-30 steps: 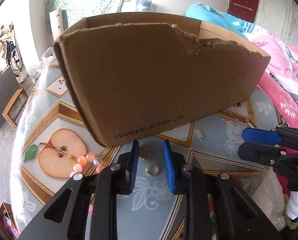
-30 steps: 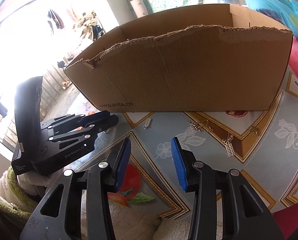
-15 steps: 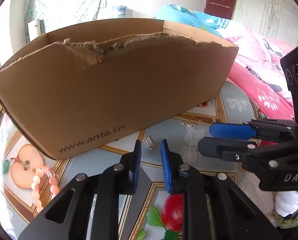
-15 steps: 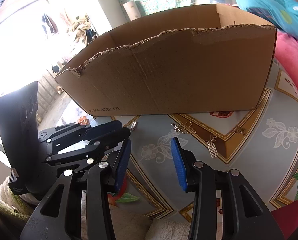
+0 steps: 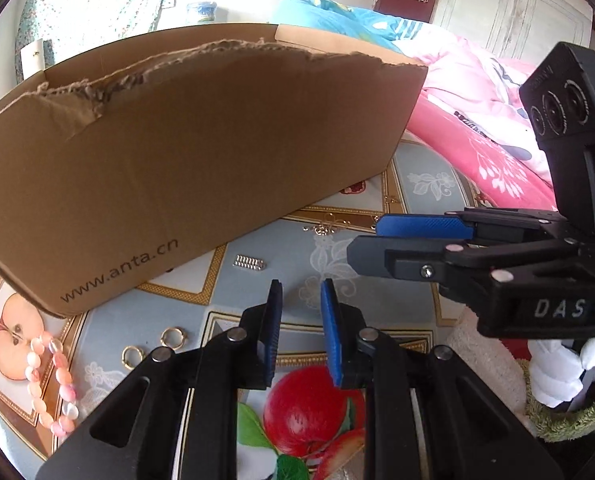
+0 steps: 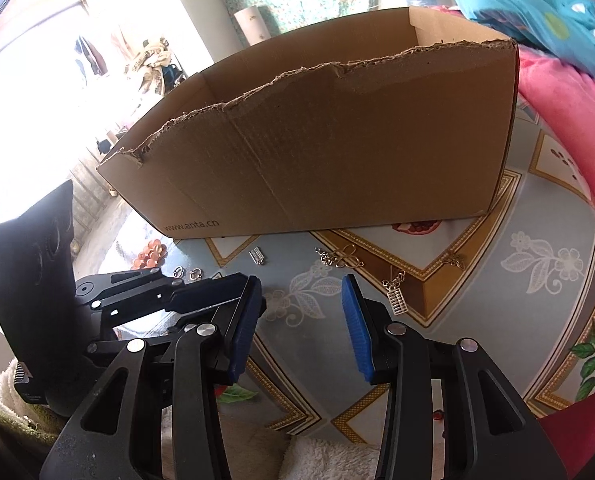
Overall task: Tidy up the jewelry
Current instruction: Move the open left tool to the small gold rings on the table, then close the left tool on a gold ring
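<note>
Barely started, by my read: every piece I can see lies on the table point(image 5: 425, 184) outside the cardboard box point(image 5: 201, 160); box inside hidden. Left fingers point(image 5: 299, 300) narrowly parted, empty; silver spring charm point(image 5: 249, 263) just ahead, slightly left, not touching. Right fingers point(image 6: 301, 300) wider, empty; gold knot pendant point(image 6: 343, 260) and abacus charm point(image 6: 395, 294) ahead. Bead bracelet point(image 5: 51, 384), two rings point(image 5: 151, 346) off left.

Inside of the cardboard box point(image 5: 201, 152) hidden behind its torn front wall in both views. Pink bead bracelet point(image 5: 53, 384) partly blocked by the left gripper point(image 6: 207, 294) in the right wrist view. Small silver charms point(image 6: 339, 259) too tiny to identify. Hands mostly out of frame, only white glove fabric point(image 5: 553, 376) showing.
</note>
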`<state>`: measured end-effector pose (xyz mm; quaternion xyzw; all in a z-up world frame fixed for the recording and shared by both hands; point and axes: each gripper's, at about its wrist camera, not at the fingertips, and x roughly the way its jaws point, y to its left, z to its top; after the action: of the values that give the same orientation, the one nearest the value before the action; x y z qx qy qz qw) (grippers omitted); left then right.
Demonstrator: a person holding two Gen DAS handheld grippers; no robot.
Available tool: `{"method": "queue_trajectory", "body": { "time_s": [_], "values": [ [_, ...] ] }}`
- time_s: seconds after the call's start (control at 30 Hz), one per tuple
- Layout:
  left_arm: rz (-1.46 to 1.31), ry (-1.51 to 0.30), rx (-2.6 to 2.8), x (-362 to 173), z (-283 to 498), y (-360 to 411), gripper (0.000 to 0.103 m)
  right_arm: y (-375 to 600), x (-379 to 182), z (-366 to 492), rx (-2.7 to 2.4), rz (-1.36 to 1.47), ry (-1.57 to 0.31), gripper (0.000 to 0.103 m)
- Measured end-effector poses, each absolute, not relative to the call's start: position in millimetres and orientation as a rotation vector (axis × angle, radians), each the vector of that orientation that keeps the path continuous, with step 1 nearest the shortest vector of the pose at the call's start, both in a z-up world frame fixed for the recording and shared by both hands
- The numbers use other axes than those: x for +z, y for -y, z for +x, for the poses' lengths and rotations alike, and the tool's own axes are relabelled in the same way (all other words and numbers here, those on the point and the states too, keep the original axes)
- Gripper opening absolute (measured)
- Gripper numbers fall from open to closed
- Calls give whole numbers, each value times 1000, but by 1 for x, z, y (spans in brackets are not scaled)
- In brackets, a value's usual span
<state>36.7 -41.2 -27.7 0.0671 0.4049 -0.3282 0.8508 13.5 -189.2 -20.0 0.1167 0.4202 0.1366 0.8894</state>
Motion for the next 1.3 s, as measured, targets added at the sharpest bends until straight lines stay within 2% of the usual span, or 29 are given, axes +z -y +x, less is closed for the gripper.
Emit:
{"method": "queue_trajectory", "body": {
  "time_s": [0.13,0.33,0.63,1.1,1.3],
  "values": [
    [141,-836,-641,-18,25,25,19,185,-19,16,304,235,-861,37],
    [154,-808,-525,-8,17,-5,19,160,-20,35,373,167,-846,16],
    [172,-855,-418,-18,27,-32,19,125,-23,43,474,83,-848,18],
    [184,-867,-377,-26,35,-23,19,118,-29,52,467,94,-883,19],
    [213,-852,-379,-28,32,-13,10,113,-30,52,468,81,-883,19]
  ]
}}
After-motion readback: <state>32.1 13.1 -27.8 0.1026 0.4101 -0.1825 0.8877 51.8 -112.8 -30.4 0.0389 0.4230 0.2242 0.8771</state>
